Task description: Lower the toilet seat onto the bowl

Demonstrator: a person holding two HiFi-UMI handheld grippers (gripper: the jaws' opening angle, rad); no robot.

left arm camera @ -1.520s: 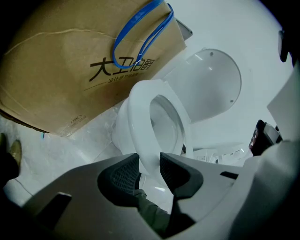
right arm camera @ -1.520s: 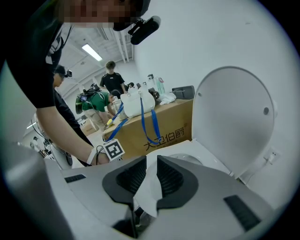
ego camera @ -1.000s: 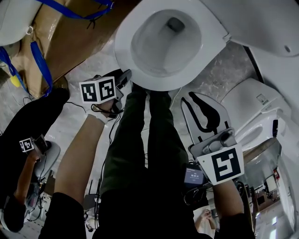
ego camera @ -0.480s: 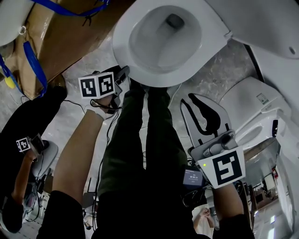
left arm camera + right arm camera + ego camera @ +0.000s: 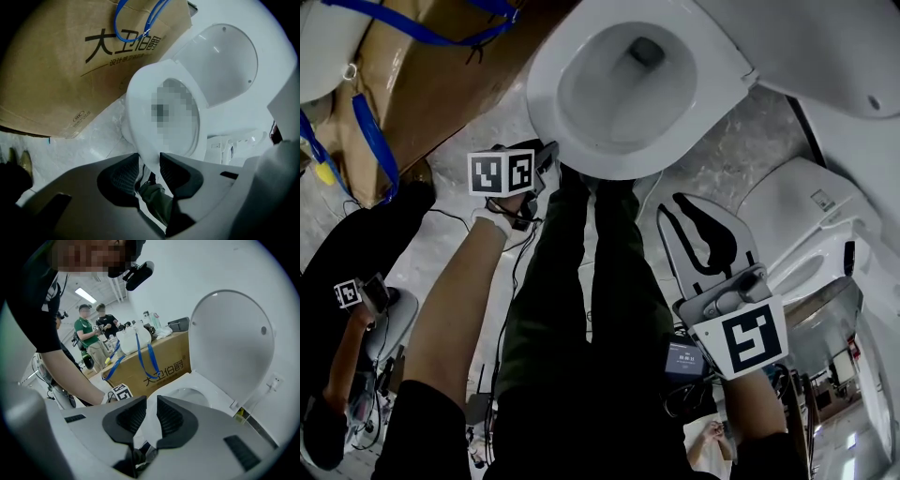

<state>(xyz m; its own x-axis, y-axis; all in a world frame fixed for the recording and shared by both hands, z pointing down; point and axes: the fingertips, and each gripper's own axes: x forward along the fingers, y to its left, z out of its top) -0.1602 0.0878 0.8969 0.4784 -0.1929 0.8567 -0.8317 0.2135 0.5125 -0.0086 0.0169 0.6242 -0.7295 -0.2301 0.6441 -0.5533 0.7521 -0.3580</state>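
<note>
Cardboard box (image 5: 441,84) bound in blue straps (image 5: 380,141) stood on the floor (image 5: 741,150) just beside the toilet, whose lid (image 5: 825,47) was raised behind the bowl (image 5: 619,89). We saw the toilet seat (image 5: 546,89) lying flat on the bowl, and our left hand-held gripper (image 5: 150,163) had its jaws closed on that seat's front edge, pads against it on either side. Our right hand-held gripper (image 5: 151,400) hung well back from the toilet, jaws a narrow gap apart and holding nothing.
</note>
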